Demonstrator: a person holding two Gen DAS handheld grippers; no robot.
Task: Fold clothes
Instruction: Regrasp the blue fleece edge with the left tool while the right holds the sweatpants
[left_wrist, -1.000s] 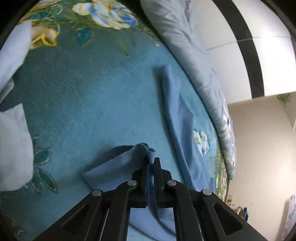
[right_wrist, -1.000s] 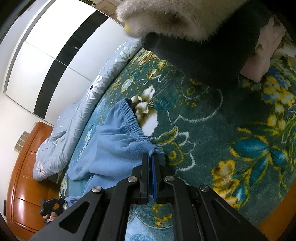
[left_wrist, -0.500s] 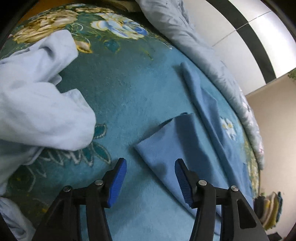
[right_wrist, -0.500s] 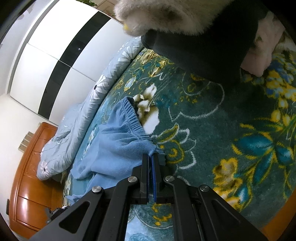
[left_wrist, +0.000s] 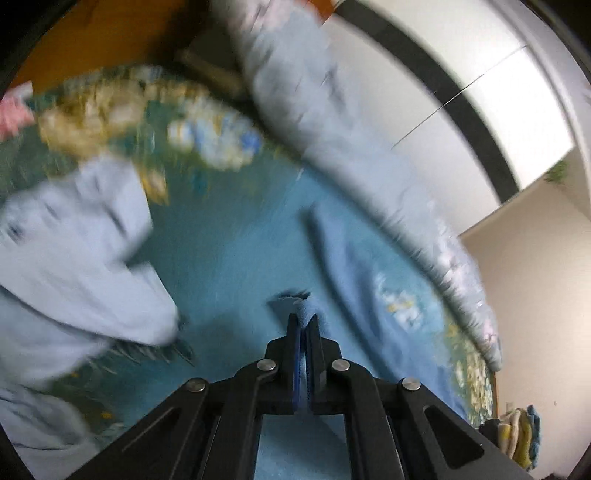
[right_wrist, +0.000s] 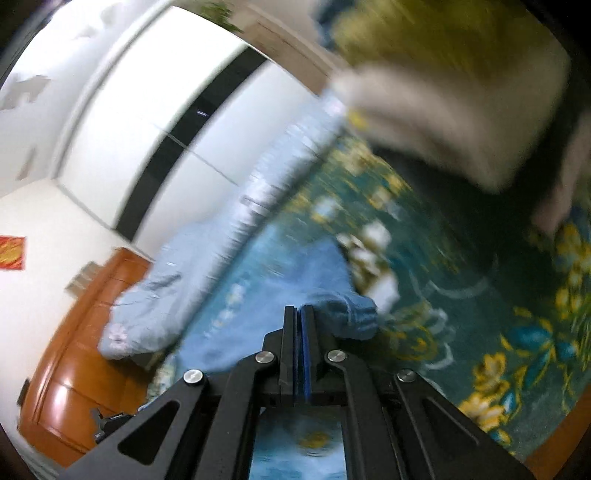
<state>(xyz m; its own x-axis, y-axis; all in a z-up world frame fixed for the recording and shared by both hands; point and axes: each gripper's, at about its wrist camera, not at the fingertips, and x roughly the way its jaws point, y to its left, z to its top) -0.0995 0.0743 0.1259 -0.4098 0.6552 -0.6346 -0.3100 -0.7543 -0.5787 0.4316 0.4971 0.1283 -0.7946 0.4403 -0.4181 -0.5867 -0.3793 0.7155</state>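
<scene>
While both views are smeared by motion, the blue trousers can be made out lying on the bed, which is covered by a teal floral blanket, with a pale quilt bunched along the far edge. Each hand-held gripper is seen clenched on blue cloth: the left hand-held gripper is pinched on what appears to be a leg end, the right hand-held gripper on the gathered waistband. The long axis of the garment is therefore judged to run between the two grips, along the far edge of the bed, with the free leg stretched ahead of the left fingers toward the quilt. Neither hand is nearer than the other; both ends are held, so a coming fold would turn on one end being carried along that axis onto the other. Whether a fold has already been laid cannot be told. A heap of pale blue clothing near the left side of the bed is shown only by the left view; a stack of cream and dark garments toward the opposite end and the wooden bed frame are shown only by the right view.
</scene>
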